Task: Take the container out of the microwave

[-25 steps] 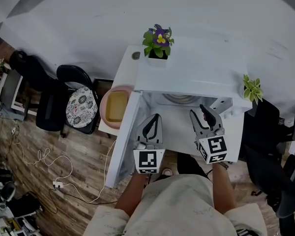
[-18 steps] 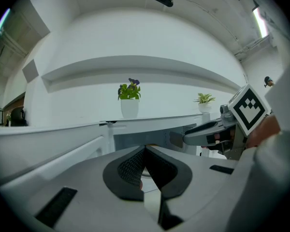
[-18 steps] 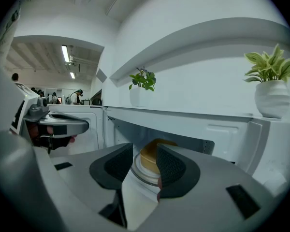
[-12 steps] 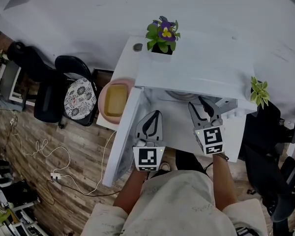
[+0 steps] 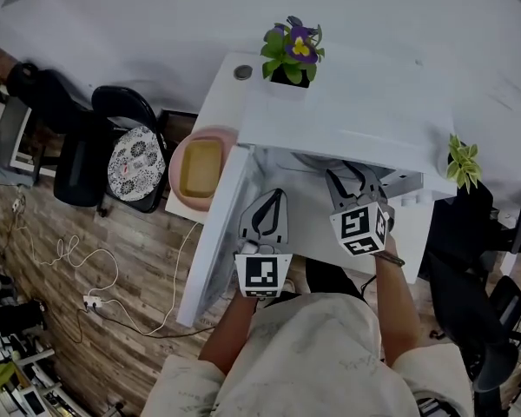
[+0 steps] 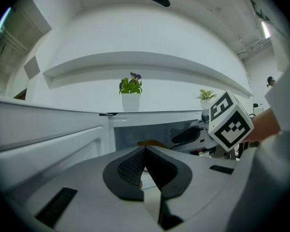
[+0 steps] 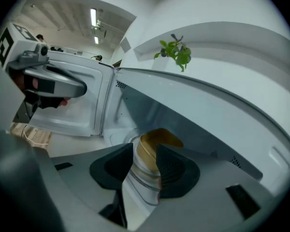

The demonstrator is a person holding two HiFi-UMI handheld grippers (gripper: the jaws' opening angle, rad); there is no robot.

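At the bottom of the head view we see our pale shirt (image 5: 321,354). Just above it, in the middle of the frame, is our left gripper (image 5: 275,198), in front of the open microwave (image 5: 356,102). In its own view, its jaws are pressed together with nothing in them.

A bit to the right, our right gripper (image 5: 341,175) points into the microwave's opening. In its own view its jaws are spread. The container (image 7: 157,141), a yellow cup, shows in the gap just past the tips. It sits on the round plate (image 7: 123,135) inside the microwave. We cannot tell if the jaws touch it.

The white door (image 5: 210,233) hangs open at the left of the head view. Just left of the door is a pink bowl (image 5: 175,168). At the top of the frame, a plant with a purple flower (image 5: 293,49) stands on top of the microwave.
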